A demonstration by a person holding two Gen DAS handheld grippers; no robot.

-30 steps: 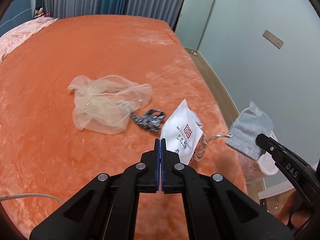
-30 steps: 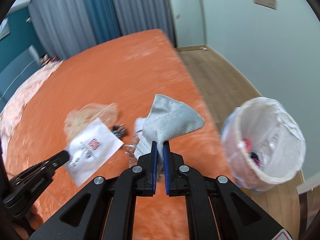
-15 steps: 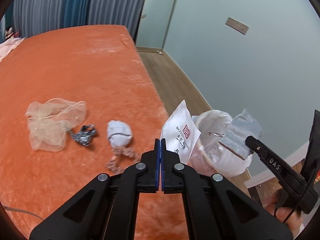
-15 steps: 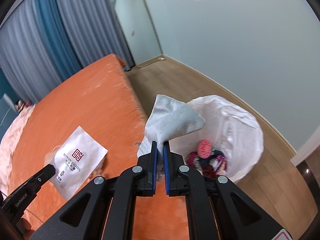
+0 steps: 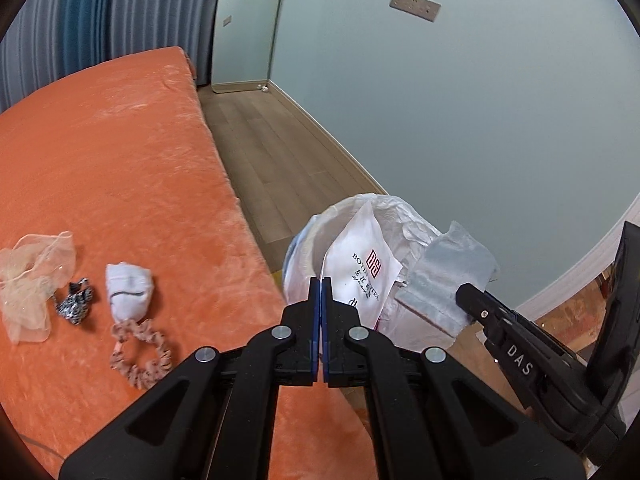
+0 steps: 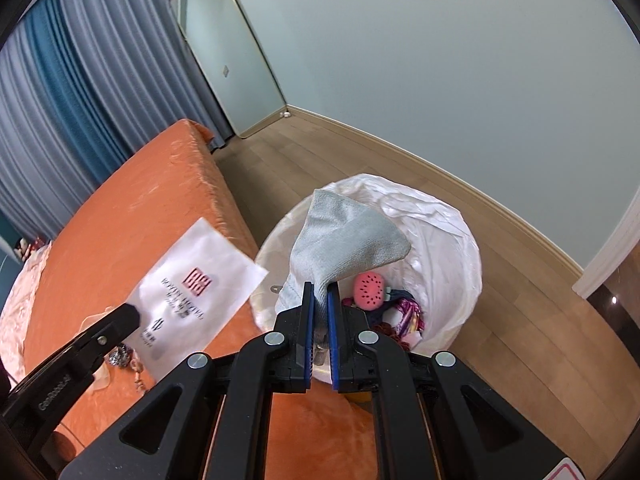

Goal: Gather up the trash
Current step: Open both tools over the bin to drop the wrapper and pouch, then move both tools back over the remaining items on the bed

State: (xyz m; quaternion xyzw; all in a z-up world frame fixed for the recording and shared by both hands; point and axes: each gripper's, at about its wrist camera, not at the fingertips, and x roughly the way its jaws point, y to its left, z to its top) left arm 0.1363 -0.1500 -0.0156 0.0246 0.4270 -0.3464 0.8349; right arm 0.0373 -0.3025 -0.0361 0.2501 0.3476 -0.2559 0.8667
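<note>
My left gripper [image 5: 321, 284] is shut on a white hotel packet [image 5: 360, 264] with a red logo, held over the near rim of the white-lined trash bin [image 5: 304, 240]. The packet [image 6: 196, 292] and the left gripper [image 6: 128, 316] also show in the right wrist view. My right gripper [image 6: 320, 292] is shut on a grey cloth [image 6: 344, 240], held above the bin [image 6: 440, 248], which holds a pink watermelon toy [image 6: 370, 286] and colourful scraps. The right gripper [image 5: 466, 294] and cloth [image 5: 452, 268] show in the left wrist view.
On the orange bed [image 5: 112, 152] lie a beige mesh bag [image 5: 28, 280], a black-and-white scrunchie [image 5: 76, 306], a white rolled sock [image 5: 128, 290] and a pink scrunchie [image 5: 140, 354]. Wood floor [image 6: 360, 160] runs between bed and wall.
Both grippers have swung right, from over the bed to over the trash bin, each still holding its item. The bin is now under the cloth and the packet.
</note>
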